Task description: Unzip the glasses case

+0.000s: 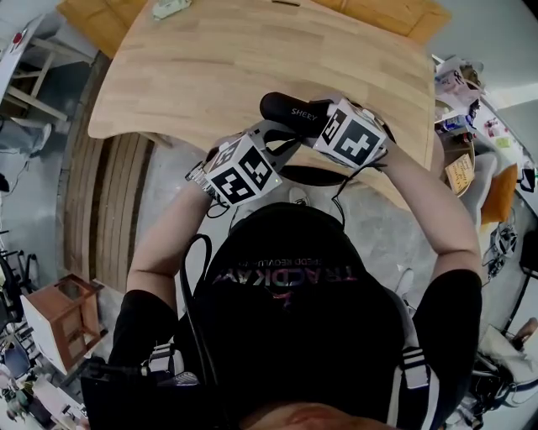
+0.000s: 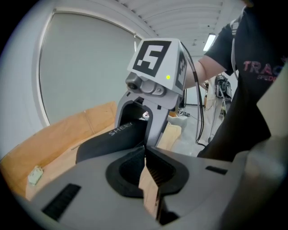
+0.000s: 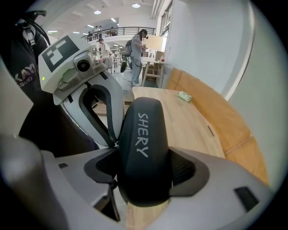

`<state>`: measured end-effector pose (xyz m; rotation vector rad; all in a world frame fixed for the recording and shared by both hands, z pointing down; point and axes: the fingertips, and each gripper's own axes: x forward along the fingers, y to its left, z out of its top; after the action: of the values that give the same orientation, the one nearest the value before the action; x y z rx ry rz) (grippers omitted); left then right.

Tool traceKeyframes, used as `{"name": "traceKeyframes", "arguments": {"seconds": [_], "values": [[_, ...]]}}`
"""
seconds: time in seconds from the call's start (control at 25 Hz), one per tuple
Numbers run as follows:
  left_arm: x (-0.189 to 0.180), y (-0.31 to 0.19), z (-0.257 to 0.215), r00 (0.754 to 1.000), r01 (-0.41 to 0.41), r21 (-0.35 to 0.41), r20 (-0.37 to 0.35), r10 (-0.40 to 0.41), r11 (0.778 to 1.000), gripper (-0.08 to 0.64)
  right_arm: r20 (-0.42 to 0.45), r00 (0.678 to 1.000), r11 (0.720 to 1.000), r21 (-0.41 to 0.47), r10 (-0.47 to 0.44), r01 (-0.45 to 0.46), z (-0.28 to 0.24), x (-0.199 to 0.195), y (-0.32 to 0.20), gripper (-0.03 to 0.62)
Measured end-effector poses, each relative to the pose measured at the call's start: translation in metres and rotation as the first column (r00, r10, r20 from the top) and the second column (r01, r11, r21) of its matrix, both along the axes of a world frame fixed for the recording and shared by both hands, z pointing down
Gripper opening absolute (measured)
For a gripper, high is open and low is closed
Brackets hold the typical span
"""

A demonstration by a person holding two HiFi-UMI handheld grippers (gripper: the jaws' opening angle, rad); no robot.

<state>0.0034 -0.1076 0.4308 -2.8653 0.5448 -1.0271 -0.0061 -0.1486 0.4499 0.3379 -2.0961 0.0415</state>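
- Glasses case [image 1: 290, 111]: black and long, with white lettering on top (it reads "SHERY"), held over the near edge of the wooden table [image 1: 252, 59], right in front of the person.
- The right gripper [image 3: 144, 167] has the glasses case clamped between its two jaws. One dark pad presses each long side, and the rounded end of the case sticks out toward the camera.
- In the right gripper view the case runs away from the jaws, over the tabletop.
- The left gripper [image 2: 145, 150] has its jaws pressed together with no gap between the pads. Their tips sit right at the near end of the case.
- Whether a zip tab is pinched between the left jaws cannot be made out.
- In the head view the two marker cubes sit side by side, the left one lower and nearer the person, the right one beside the case.
- A small pale object [image 1: 171, 8] lies at the far end of the table, well apart from the case.
- A wooden stool [image 1: 63, 311] stands on the floor to the person's left.
- In the right gripper view a few people [image 3: 137, 54] stand in the bright hall beyond the table.
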Motion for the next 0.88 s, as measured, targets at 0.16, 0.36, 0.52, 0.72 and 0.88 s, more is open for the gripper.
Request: {"name": "traceKeyframes", "arguments": {"seconds": [0.16,0.36,0.52,0.72,0.88], "values": [[-0.002,0.002,0.0,0.999,0.002,-0.018,-0.032,-0.002,1.0,0.018,0.018,1.0,1.0,-0.018,0.009,-0.009,0.001,-0.001,0.003,0.337],[-0.023,0.003,-0.009,0.998,0.023,-0.009,-0.056,-0.023,1.0,0.052,0.019,1.0,1.0,-0.007,0.004,-0.003,-0.004,0.006,0.002,0.339],[-0.06,-0.006,-0.022,0.975,0.11,-0.114,-0.18,-0.129,0.987,0.189,0.057,0.998,0.999,-0.028,-0.033,0.035,-0.014,0.015,0.01,0.339],[-0.069,-0.012,-0.038,0.95,0.097,-0.178,-0.278,-0.145,0.979,0.337,0.07,0.989,0.991,-0.019,-0.127,0.129,-0.026,0.008,0.029,0.339],[-0.044,-0.003,-0.053,0.963,-0.014,-0.123,-0.268,-0.02,0.992,0.365,0.04,0.969,0.97,-0.003,-0.244,0.244,-0.03,-0.006,0.046,0.339]]}}
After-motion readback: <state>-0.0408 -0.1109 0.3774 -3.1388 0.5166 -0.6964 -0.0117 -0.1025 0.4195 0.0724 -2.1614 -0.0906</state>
